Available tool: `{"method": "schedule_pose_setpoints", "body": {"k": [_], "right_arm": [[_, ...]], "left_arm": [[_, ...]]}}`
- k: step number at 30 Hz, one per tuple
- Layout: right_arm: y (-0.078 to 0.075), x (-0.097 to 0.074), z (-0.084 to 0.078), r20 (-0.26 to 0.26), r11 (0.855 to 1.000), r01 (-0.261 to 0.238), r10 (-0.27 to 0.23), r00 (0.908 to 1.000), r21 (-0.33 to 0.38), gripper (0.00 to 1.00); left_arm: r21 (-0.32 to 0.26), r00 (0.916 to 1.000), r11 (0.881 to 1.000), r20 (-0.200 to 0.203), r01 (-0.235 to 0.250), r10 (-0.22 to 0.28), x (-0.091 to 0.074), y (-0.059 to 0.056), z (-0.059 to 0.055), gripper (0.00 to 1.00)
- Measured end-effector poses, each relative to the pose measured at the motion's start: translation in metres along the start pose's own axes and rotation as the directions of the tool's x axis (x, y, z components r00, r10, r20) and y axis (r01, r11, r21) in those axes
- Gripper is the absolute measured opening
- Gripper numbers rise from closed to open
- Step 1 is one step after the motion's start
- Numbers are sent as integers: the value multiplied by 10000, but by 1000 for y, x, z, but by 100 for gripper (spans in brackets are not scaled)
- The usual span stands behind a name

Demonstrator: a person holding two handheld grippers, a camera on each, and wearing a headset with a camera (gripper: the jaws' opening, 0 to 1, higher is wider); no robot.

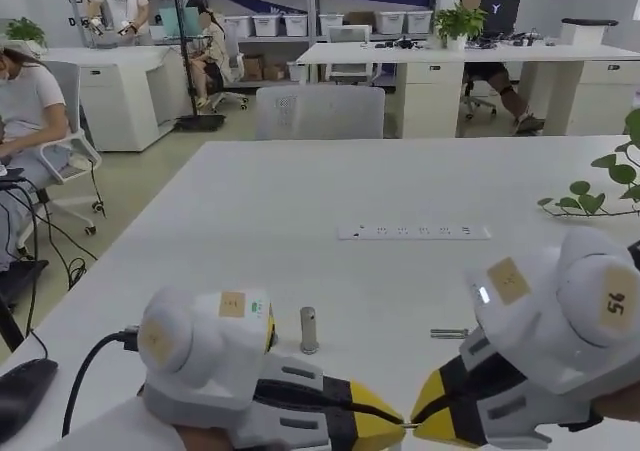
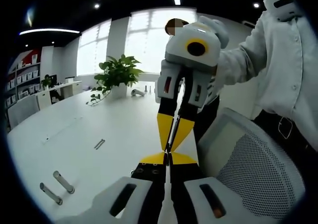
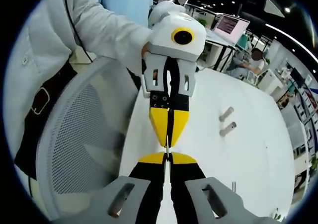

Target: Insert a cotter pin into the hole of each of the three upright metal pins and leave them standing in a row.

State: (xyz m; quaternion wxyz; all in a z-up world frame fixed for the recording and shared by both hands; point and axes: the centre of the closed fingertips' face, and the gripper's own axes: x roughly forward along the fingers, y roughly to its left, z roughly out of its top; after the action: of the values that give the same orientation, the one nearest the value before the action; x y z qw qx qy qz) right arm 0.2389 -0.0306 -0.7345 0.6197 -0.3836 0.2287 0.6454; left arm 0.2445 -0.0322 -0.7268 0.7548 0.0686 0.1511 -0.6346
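- The left gripper (image 1: 392,427) and the right gripper (image 1: 420,423) meet nose to nose at the near edge of the white table (image 1: 300,201). Each has its yellow-tipped jaws pressed together.
- In the head view a thin sliver shows where the tips meet, too small to name.
- One metal pin (image 1: 309,329) stands upright on the table just behind the left gripper's body, which hides the surface to the pin's left.
- The left gripper view shows two metal pins (image 2: 63,182) close together; I cannot tell from that tilted view whether they stand or lie.
- Loose cotter pins (image 1: 449,333) lie on the table right of the upright pin, just beside the right gripper's housing.
- Farther back lies a white power strip (image 1: 413,232), and a leafy plant (image 1: 600,181) reaches in from the right edge.
- A mesh-backed chair (image 2: 248,169) sits by the table's near side, next to the person's white sleeve.
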Motion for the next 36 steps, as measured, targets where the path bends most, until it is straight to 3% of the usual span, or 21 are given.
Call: {"method": "schedule_pose_setpoints", "body": {"k": [6,9,18,25,30,36], "right_arm": [[0,0,-2,36,9999,76,-76,10000,83,3],[-3,-1,-4,75,9993,219,-222,9997,293,3],[-6,-3,-15,-58,9970,430,-427,9991,643,3],[-8,-8,-27,-211,9930,621,-603,9980,1006,3],[-6,-11,-36,-351,9894,755,-717,9968,1238,3],[-7,-13,-49,-511,9816,970,-897,9947,1646,3]], "left_arm": [[-149,10000,9999,82,-47,48,1,2,1,1],[-249,9998,9997,168,-63,67,3,1,1,14],[-393,9972,9968,260,-691,702,1,14,-12,22],[-410,9922,9915,70,-1239,1242,4,28,-33,25],[-526,9835,9821,-15,-1810,1811,7,46,-47,27],[-710,9796,9773,-366,-1997,1975,20,57,-67,28]]}}
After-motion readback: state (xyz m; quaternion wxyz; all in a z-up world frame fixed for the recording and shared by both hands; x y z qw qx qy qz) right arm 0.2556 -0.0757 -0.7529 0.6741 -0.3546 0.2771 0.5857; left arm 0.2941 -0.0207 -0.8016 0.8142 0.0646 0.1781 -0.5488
